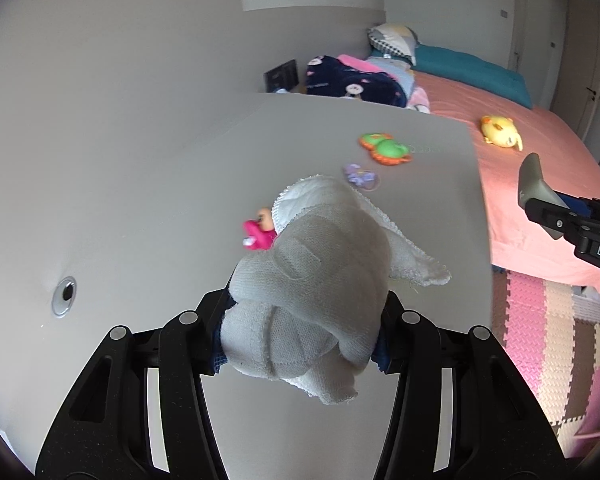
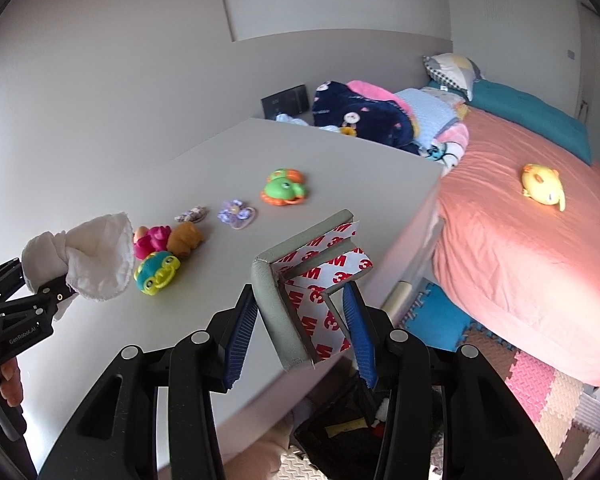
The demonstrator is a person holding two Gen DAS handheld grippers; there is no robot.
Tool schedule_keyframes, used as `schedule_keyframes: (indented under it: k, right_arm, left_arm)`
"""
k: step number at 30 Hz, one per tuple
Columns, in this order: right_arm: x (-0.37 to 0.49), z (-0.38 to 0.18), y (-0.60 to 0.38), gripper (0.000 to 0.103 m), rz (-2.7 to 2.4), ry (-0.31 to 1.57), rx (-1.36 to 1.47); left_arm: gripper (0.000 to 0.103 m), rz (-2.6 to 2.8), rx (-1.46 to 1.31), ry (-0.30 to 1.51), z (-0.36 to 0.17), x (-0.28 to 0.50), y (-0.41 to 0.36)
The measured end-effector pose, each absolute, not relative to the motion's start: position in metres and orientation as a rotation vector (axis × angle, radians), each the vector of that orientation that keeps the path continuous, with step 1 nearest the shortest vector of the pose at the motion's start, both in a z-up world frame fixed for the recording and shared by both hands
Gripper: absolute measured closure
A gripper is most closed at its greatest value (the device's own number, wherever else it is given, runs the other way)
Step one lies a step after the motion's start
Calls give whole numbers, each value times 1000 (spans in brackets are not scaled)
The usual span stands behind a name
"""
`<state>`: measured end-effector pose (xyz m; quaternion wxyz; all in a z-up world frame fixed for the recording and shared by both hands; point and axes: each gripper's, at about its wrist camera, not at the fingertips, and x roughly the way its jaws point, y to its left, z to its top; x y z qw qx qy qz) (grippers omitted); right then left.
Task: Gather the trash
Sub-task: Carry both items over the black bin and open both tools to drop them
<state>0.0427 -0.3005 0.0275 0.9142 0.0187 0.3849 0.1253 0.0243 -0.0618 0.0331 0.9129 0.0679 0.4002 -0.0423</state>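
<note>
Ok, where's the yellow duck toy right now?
The yellow duck toy lies on the pink bedspread, right of the grey table in both wrist views, apart from the other toys and beyond the right gripper.

- My right gripper point(image 2: 304, 320): blue pads clamped on a grey foam corner guard point(image 2: 278, 300), its red-and-white backing paper facing me.
- Grey table point(image 2: 340, 168): landmark beneath the guard.
- My left gripper point(image 2: 50, 280): at the table's left, gripping a bunched white cloth point(image 2: 84, 256).
- Just beside the cloth, on the table: pink toy point(image 2: 150, 240), brown toy point(image 2: 186, 238), blue-and-yellow car point(image 2: 158, 272).
- Farther along the table: purple flower piece point(image 2: 236, 213), green-and-orange toy point(image 2: 285, 187).
- Right of the table: pink bed point(image 2: 512, 240) bearing a yellow toy point(image 2: 543, 183).
</note>
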Motion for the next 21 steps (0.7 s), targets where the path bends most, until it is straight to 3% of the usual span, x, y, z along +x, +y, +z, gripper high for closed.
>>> schedule_keyframes:
  k: [21]
  right_arm:
    - [-1,27,-397,57,98,781,100]
  left_arm:
    - [51,-309,231,827,26,18,-181]
